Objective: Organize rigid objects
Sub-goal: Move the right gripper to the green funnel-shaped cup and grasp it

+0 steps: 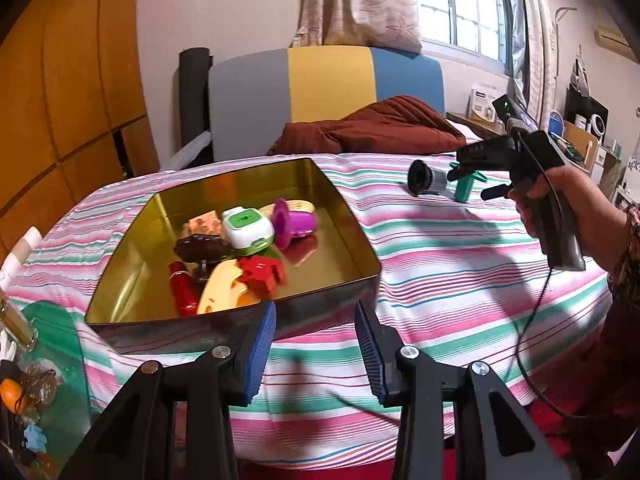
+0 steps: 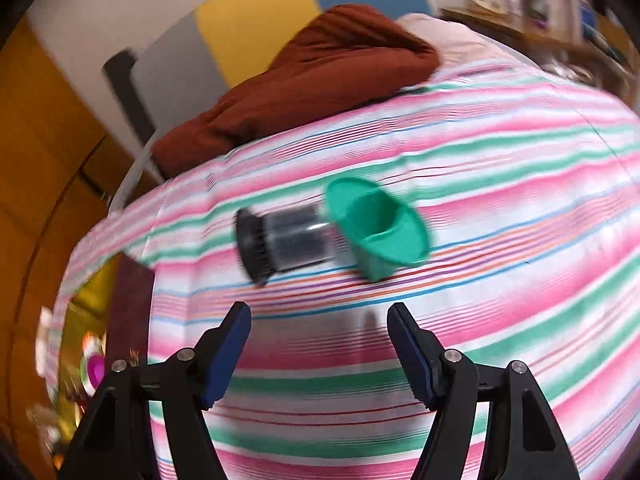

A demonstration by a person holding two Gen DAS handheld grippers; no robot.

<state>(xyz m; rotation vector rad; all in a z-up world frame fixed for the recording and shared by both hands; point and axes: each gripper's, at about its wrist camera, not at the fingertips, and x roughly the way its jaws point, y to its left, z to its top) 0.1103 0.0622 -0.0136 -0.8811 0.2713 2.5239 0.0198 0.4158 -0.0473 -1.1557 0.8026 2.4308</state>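
Note:
A gold tin box point(image 1: 352, 216) sits on the striped bed and holds several toys: a green-white gadget point(image 1: 248, 226), a purple cup point(image 1: 294, 224), a red piece point(image 1: 260, 274), a yellow cheese wedge point(image 1: 222, 292). My left gripper point(image 1: 316, 344) is open and empty just in front of the box's near wall. My right gripper point(image 2: 320, 344) is open and empty, hovering short of a grey cylinder with a black cap point(image 2: 280, 240) and a green funnel point(image 2: 378, 226) lying side by side. Both also show in the left wrist view: cylinder point(image 1: 426, 178), funnel point(image 1: 466, 188), right gripper point(image 1: 476, 184).
A brown blanket point(image 1: 372, 124) lies at the head of the bed by a grey, yellow and blue headboard point(image 1: 328, 88). Clutter with small bottles point(image 1: 16, 320) stands at the left edge. A wooden wardrobe point(image 1: 60, 80) is at the left, shelves at the right.

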